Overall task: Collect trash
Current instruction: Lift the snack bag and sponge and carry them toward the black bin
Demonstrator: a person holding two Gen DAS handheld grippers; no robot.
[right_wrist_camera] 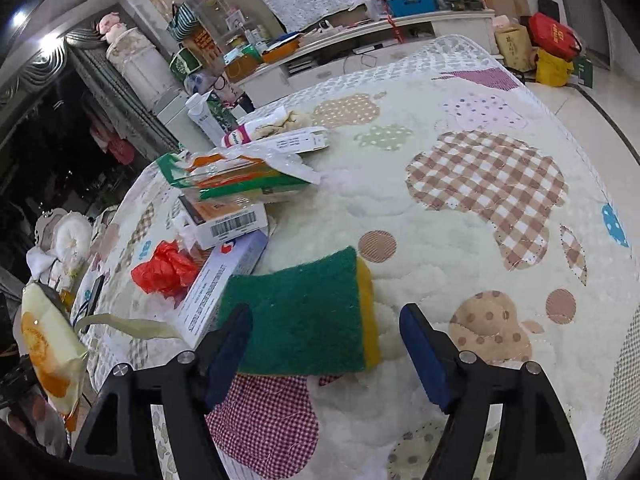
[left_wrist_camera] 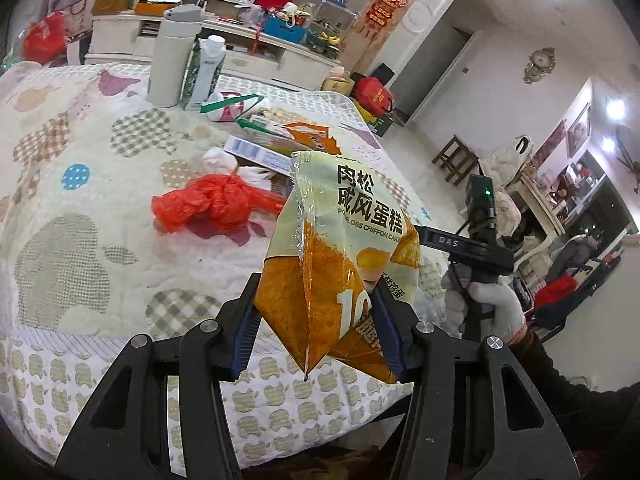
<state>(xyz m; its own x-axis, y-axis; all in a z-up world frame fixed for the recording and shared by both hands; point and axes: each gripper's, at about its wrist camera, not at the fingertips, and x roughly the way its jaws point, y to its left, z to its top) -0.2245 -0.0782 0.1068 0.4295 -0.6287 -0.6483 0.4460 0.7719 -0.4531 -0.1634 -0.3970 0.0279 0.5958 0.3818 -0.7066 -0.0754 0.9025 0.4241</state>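
My left gripper (left_wrist_camera: 314, 316) is shut on a yellow and orange cake wrapper (left_wrist_camera: 340, 248) and holds it above the table's edge; the wrapper also shows at the far left of the right wrist view (right_wrist_camera: 48, 348). My right gripper (right_wrist_camera: 326, 344) is open, its fingers on either side of a green and yellow sponge (right_wrist_camera: 304, 316) that lies on the quilted cloth. A crumpled red plastic bag (left_wrist_camera: 212, 204) (right_wrist_camera: 166, 268), white tissue (left_wrist_camera: 220, 160), flat cartons (right_wrist_camera: 224, 216) and an orange and green wrapper (right_wrist_camera: 236, 176) lie on the table.
A white flask (left_wrist_camera: 172, 56), a green milk carton (left_wrist_camera: 204, 72) and a small pink cup (left_wrist_camera: 224, 106) stand at the far side of the table (left_wrist_camera: 80, 184). A white box (right_wrist_camera: 224, 280) lies just left of the sponge. A low cabinet with clutter stands beyond.
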